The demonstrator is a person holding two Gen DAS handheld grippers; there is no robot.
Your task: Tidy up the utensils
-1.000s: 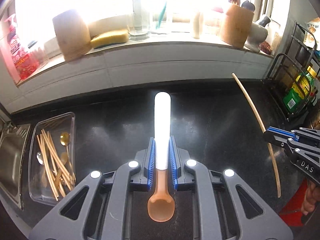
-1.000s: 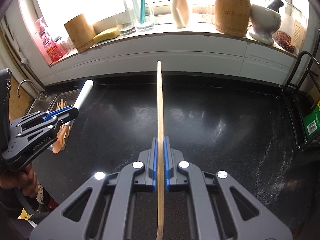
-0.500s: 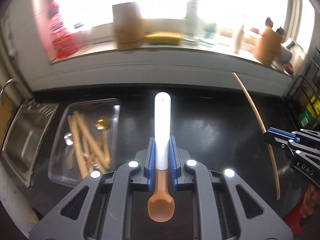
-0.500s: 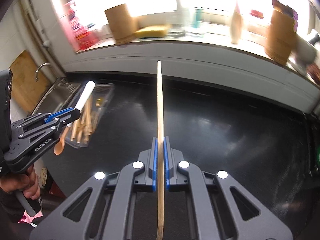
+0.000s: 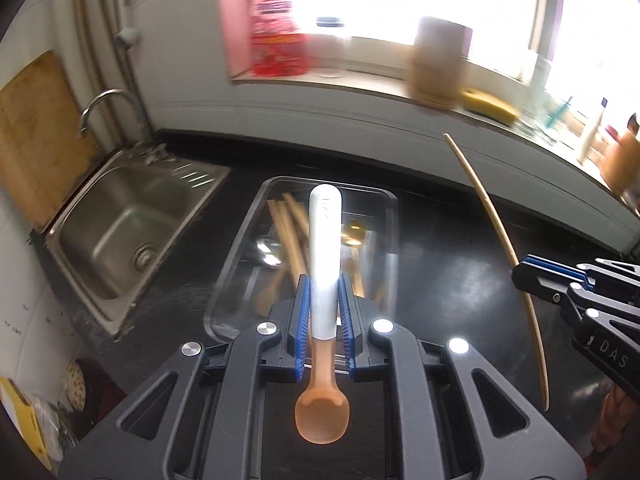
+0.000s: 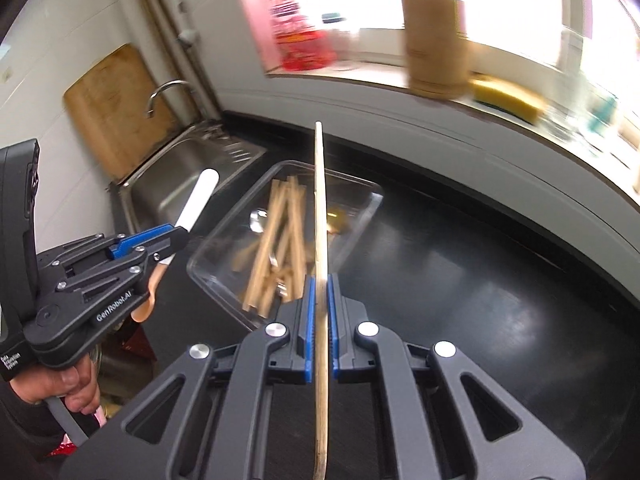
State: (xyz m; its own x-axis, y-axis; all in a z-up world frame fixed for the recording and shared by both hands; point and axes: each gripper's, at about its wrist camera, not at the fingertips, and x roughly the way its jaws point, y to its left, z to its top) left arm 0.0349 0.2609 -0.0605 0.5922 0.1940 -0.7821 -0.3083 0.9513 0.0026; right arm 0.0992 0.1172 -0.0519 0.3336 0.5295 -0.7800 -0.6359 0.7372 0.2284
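Carrying two utensils at once, the person is near the end of one delivery. The left tool (image 5: 324, 312) is closed on a spoon with a white handle and a translucent orange bowl (image 5: 325, 256), gripped at the handle with the bowl toward the camera. The right tool (image 6: 319, 312) is closed on a long thin wooden chopstick (image 6: 320, 208), which points to 12 o'clock in its own view. A clear plastic rectangular tray (image 5: 394, 232) lies on the black bench (image 6: 460, 272), just beside the steel sink (image 5: 120, 236) at 9 o'clock. It already contains several wooden chopsticks (image 6: 276, 240) and some metal spoons. Both held utensils are not yet released, so placing them in the tray is what remains, I judge.
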